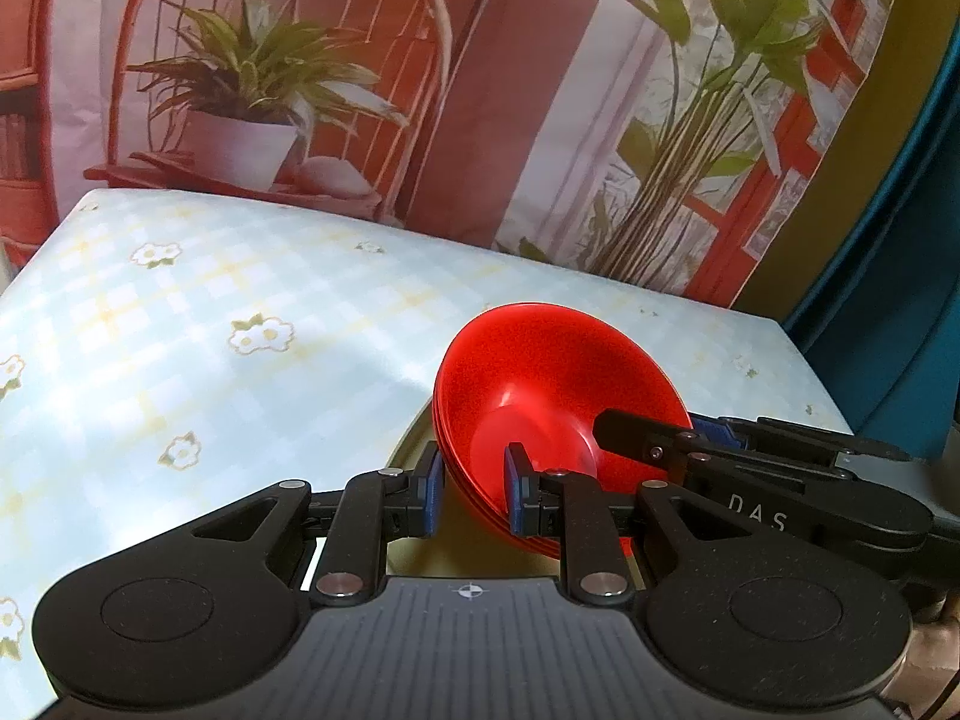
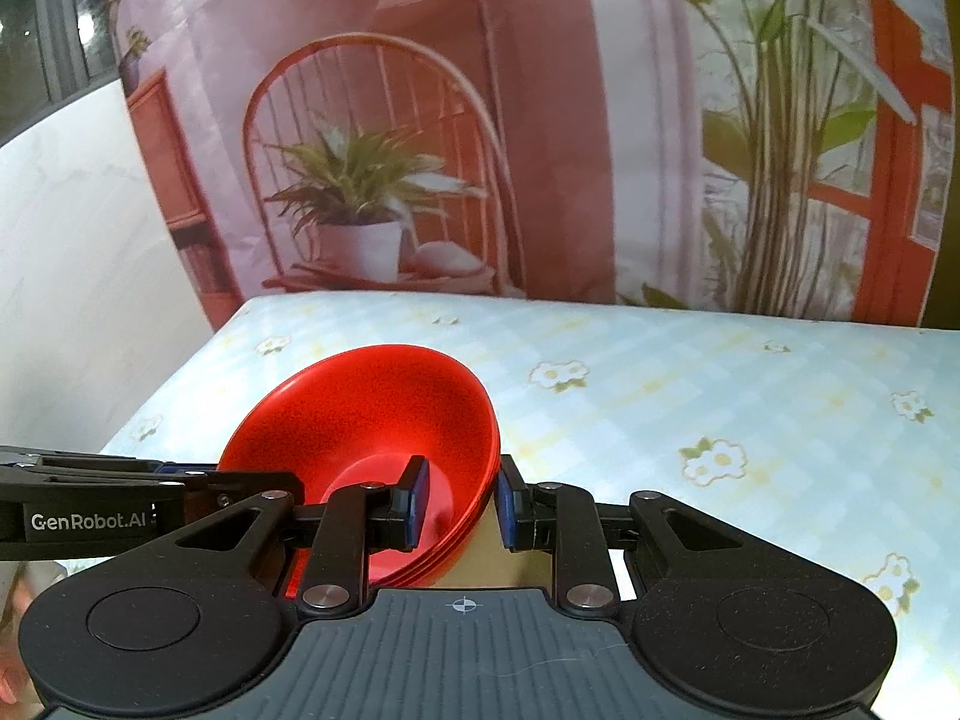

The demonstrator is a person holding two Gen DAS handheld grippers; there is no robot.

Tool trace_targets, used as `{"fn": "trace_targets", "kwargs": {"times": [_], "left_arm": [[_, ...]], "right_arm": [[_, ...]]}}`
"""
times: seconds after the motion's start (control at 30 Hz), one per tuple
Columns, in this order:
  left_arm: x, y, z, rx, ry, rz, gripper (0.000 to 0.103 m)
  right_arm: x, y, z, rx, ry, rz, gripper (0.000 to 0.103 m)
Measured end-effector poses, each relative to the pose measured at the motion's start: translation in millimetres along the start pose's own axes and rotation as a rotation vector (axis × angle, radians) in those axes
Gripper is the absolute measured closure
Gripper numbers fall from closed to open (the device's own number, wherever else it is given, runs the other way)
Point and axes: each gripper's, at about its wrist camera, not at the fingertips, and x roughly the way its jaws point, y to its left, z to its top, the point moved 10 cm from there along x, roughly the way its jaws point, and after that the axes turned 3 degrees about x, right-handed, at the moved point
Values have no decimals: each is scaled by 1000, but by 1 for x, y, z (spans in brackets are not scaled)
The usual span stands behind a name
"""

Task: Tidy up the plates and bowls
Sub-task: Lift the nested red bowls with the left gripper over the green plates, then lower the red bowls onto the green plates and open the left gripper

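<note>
My left gripper (image 1: 474, 489) and right gripper (image 2: 459, 501) straddle opposite rims of the tilted red bowls (image 1: 540, 396), jaws spread, above the bench (image 1: 180, 330).

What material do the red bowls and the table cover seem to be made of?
The red bowls look like plastic or melamine: uniform color, thin nested rims, soft glossy highlights. The table cover looks like printed vinyl or oilcloth: it has a smooth, faintly shiny surface with a check-and-flower print. Neither material is certain.
</note>
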Motion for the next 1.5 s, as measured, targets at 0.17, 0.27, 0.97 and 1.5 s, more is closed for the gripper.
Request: {"fn": "trace_targets", "kwargs": {"times": [0.17, 0.27, 0.97, 1.5], "left_arm": [[-1, 5, -10, -3, 1, 20, 81], [0, 9, -15, -12, 7, 23, 81], [1, 7, -17, 4, -15, 16, 79], [-17, 0, -7, 54, -45, 67, 71]], "right_arm": [[4, 5, -10, 2, 17, 16, 80], [6, 8, -16, 6, 22, 30, 80], [19, 3, -34, 10, 66, 19, 81], [-2, -5, -24, 24, 13, -1, 72]]}}
